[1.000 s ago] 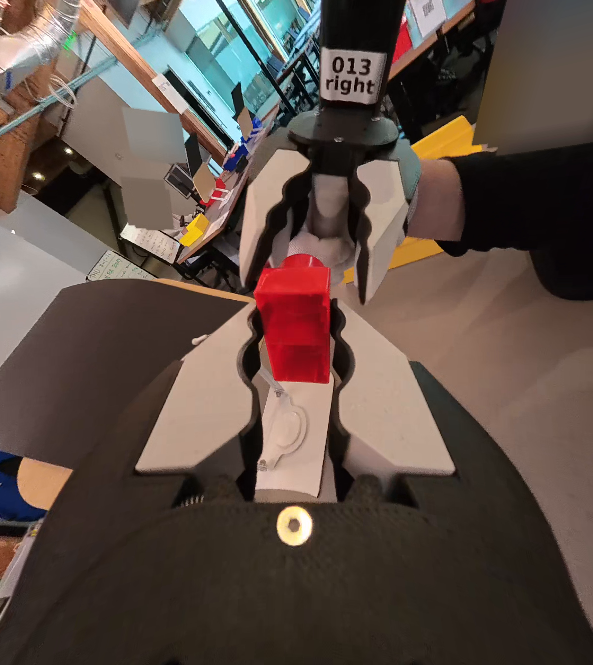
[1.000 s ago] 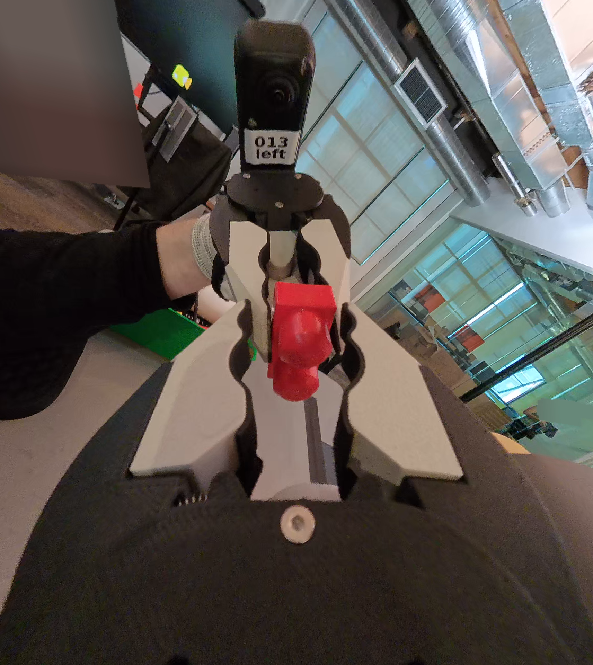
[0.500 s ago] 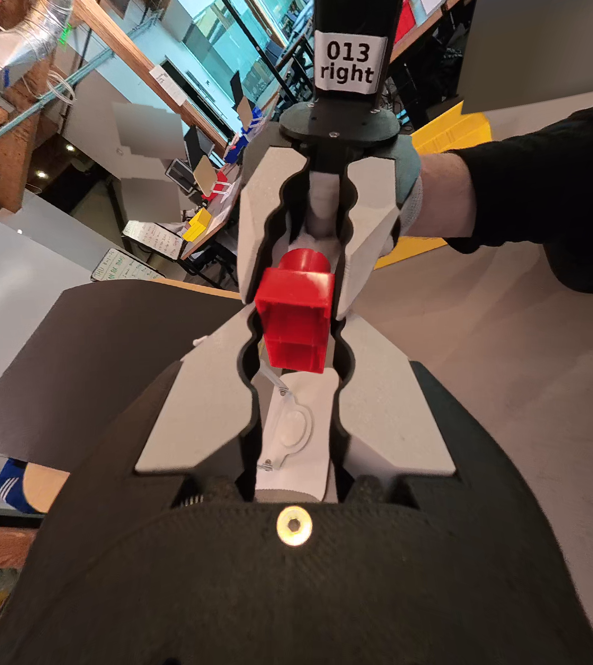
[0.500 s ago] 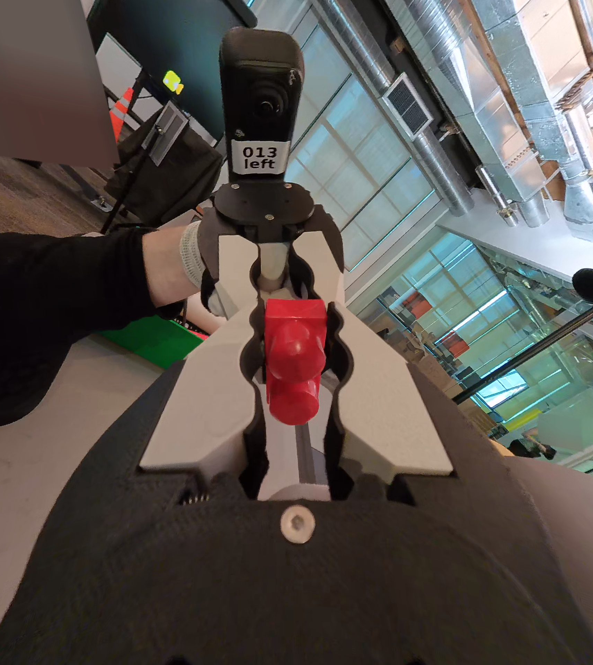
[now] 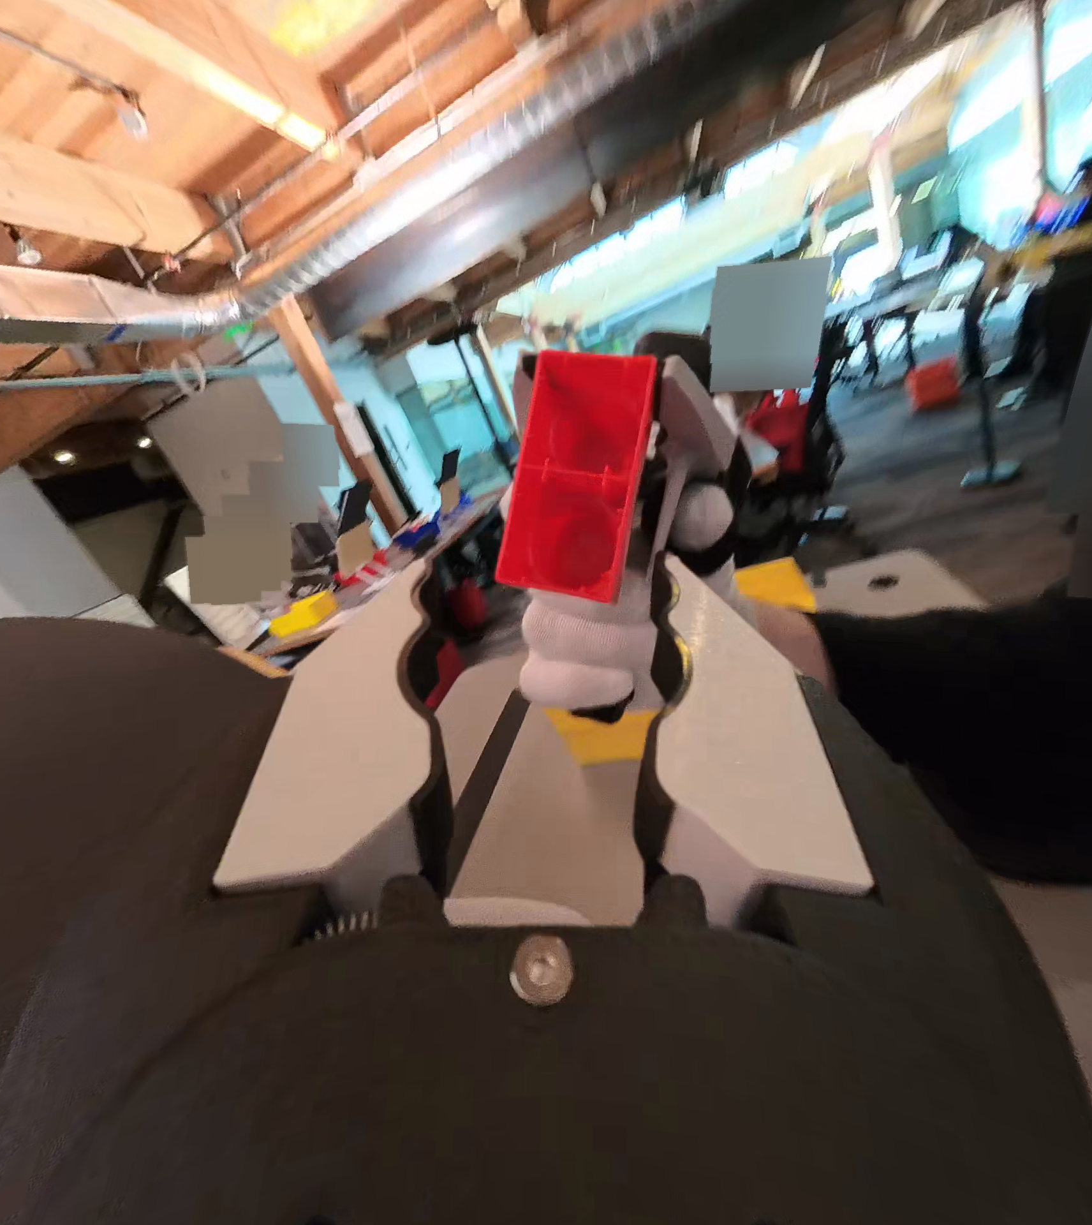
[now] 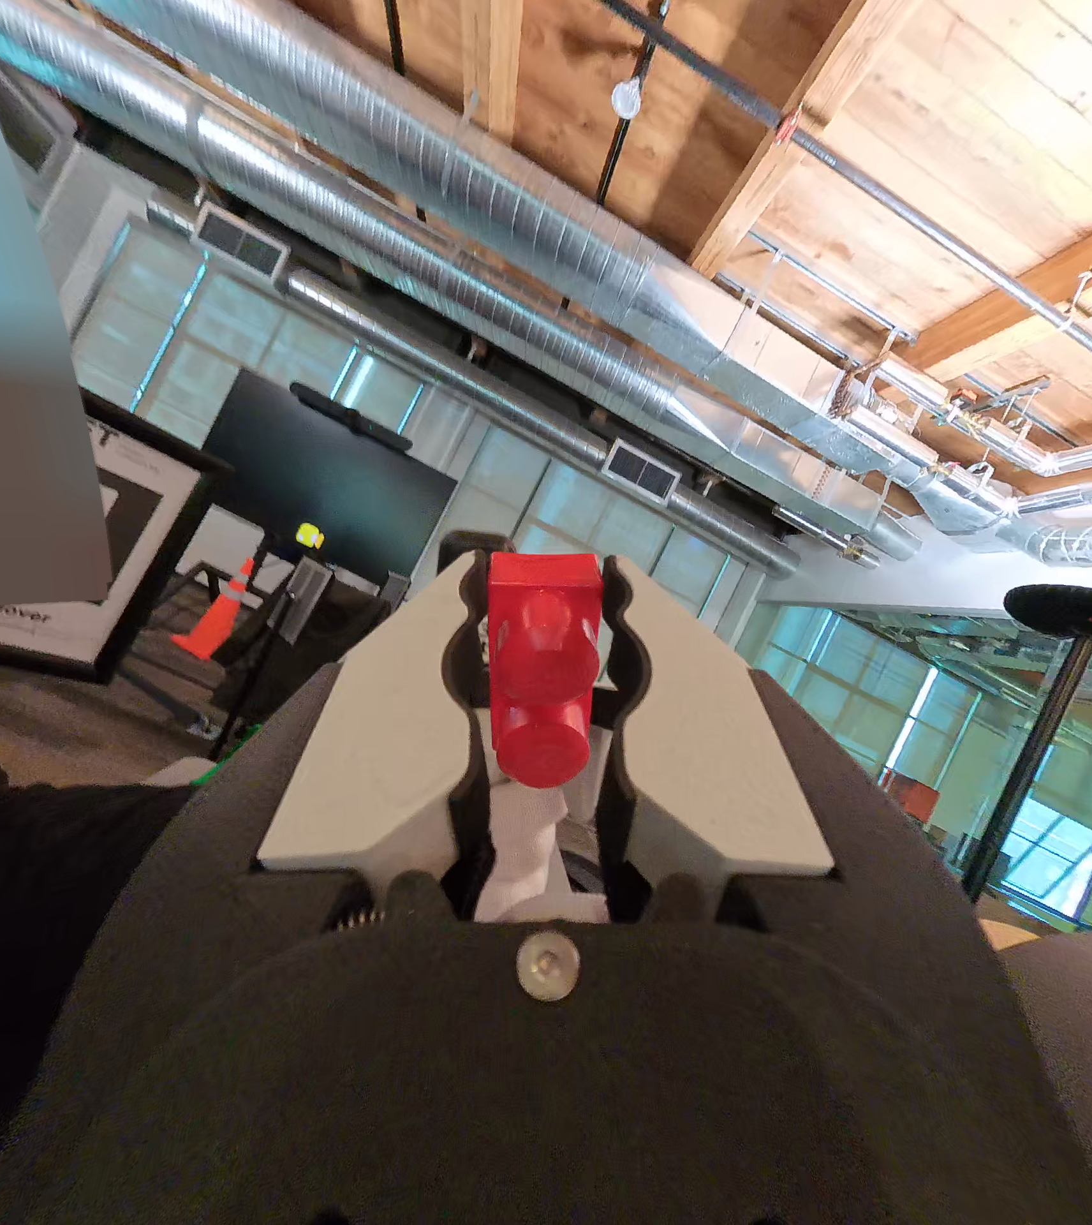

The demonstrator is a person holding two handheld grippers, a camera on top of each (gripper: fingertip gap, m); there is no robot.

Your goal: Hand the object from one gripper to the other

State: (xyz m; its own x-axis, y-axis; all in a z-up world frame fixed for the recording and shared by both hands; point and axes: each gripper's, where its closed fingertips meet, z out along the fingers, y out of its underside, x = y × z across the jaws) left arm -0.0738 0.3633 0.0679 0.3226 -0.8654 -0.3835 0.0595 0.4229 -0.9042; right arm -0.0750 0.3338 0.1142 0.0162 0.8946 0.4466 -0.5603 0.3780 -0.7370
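The red toy brick sits clamped between the two fingers of my right gripper, with its studs facing the camera. In the left wrist view the same brick shows its hollow underside, held up just beyond my left gripper. My left gripper is open and empty, with a wide gap between its jaws. One grey finger of the right gripper shows beside the brick. A white-gloved hand holds that gripper from below.
A black sleeve fills the right side of the left wrist view, with a yellow bin behind. The right wrist view shows an orange cone, a dark screen, a black round-topped stand and ceiling ducts. One gripper's finger ends stand about 5 centimetres off the other's.
My left gripper has opened and let go of the brick. My right gripper has closed on it and pulled away with it. Both views have swung up toward the ceiling.
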